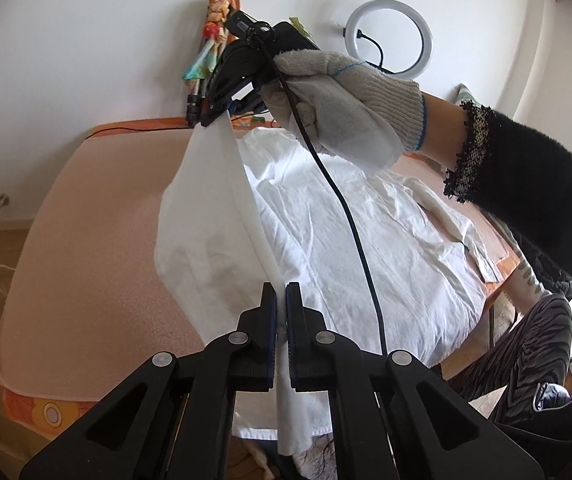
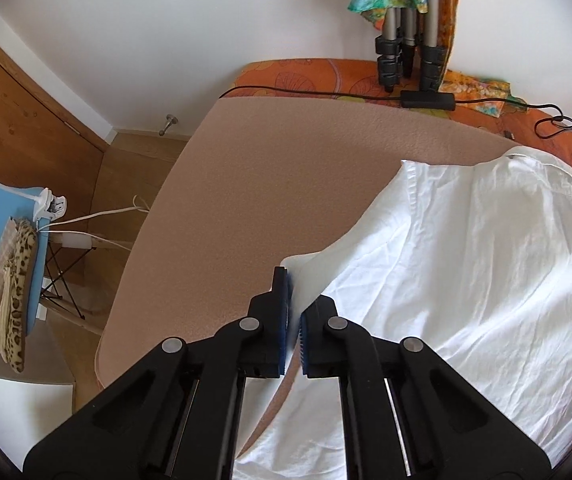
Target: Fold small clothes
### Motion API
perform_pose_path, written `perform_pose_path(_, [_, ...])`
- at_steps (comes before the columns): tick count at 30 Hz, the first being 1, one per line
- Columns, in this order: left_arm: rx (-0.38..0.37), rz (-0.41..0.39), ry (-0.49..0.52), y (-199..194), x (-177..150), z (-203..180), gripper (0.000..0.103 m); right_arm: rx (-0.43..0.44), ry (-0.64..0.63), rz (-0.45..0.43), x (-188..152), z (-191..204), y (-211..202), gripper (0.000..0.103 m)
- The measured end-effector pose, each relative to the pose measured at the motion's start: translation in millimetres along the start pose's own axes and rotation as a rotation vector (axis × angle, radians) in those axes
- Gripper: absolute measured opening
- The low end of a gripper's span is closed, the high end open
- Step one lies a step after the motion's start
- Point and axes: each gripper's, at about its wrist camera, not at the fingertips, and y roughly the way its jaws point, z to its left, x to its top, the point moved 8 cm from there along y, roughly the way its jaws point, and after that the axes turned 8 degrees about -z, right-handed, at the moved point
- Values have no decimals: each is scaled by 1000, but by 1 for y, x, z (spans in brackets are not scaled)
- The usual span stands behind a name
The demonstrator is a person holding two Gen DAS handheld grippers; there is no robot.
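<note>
Two tools [image 1: 280,300] [image 2: 294,300] pinch white shirt [image 2: 485,260] | readable writing: none

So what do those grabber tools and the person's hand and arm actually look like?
Each gripper, the left and the right, is a black plastic tool with two flat fingers, blue pads inside and round silver rivets at the joints. A thin black cable hangs from the right one. The hand wears a grey knitted glove edged in blue, and the sleeve is fuzzy black with speckled trim.

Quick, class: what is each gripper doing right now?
Left gripper: shut on the crumpled white cotton shirt.
Right gripper: shut on the same shirt's edge.
</note>
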Motion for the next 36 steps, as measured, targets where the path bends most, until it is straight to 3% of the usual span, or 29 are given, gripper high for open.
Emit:
perform_pose_path(6, [-64, 85, 142, 25, -18, -50, 3, -21, 40, -23, -14, -51, -34, 6])
perform_pose_path(14, [-73, 199, 223, 45, -52, -75, 3, 18, 117, -11, -62, -101, -26, 6])
perform_pose_path(17, [-46, 195, 161, 35, -51, -64, 8, -9, 88, 17, -71, -105, -16, 6])
perform_pose_path(19, [-14, 171, 91, 25, -49, -49, 14, -109, 9, 34, -76, -109, -14, 9])
perform_pose_path(21, [32, 153, 11, 16, -51, -29, 25, -151, -42, 28, -74, -111, -23, 26])
perform_pose_path(23, [74, 153, -67, 11, -58, -6, 25, -203, -86, -27, -67, -114, -44, 57])
perform_pose_path(25, [93, 167, -126, 13, -68, 7, 25, -229, -128, -97, -60, -109, -68, 59])
perform_pose_path(28, [96, 205, -162, 19, -80, 14, 25, -128, -199, -136, -54, -79, -87, 59])
perform_pose_path(31, [92, 250, -165, 30, -89, 10, 29, -79, -250, -117, -53, -47, -81, 59])
perform_pose_path(36, [119, 282, -123, 37, -98, 4, 32, -120, -262, -53, -55, -20, -39, 59])
